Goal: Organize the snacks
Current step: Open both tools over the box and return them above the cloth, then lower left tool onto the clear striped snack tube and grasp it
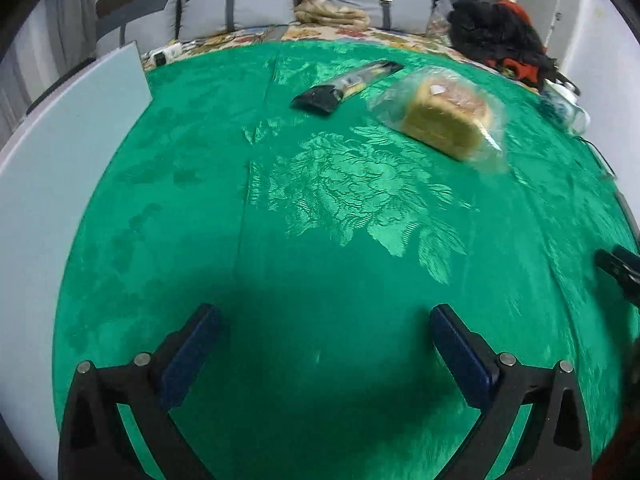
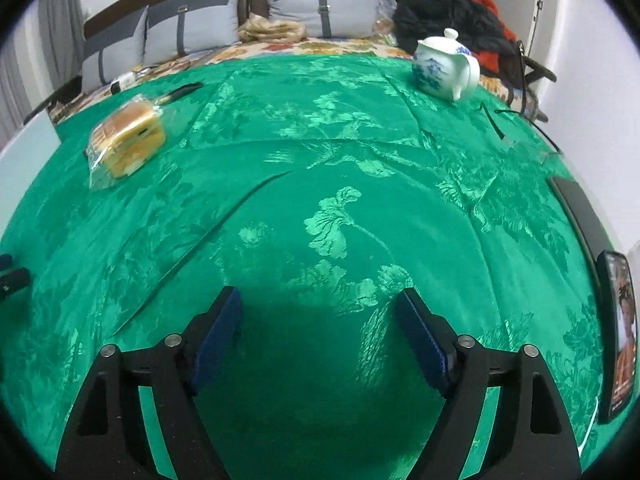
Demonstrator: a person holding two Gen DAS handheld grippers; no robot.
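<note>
A loaf of sliced bread in a clear bag [image 1: 446, 118] lies on the green tablecloth [image 1: 320, 240], far right of centre in the left wrist view. A long dark snack packet [image 1: 344, 84] lies to its left, farther back. My left gripper [image 1: 324, 312] is open and empty, well short of both. In the right wrist view the bread [image 2: 128, 140] is at the far left, with the dark packet [image 2: 180, 92] behind it. My right gripper [image 2: 320, 300] is open and empty over bare cloth [image 2: 340, 200].
A white and blue teapot [image 2: 446, 66] stands at the back right. A phone [image 2: 620, 332] lies at the right table edge. A pale board [image 1: 60, 184] lies at the left. A sofa with cushions [image 2: 200, 24] and dark clothes [image 2: 452, 12] sit behind the table.
</note>
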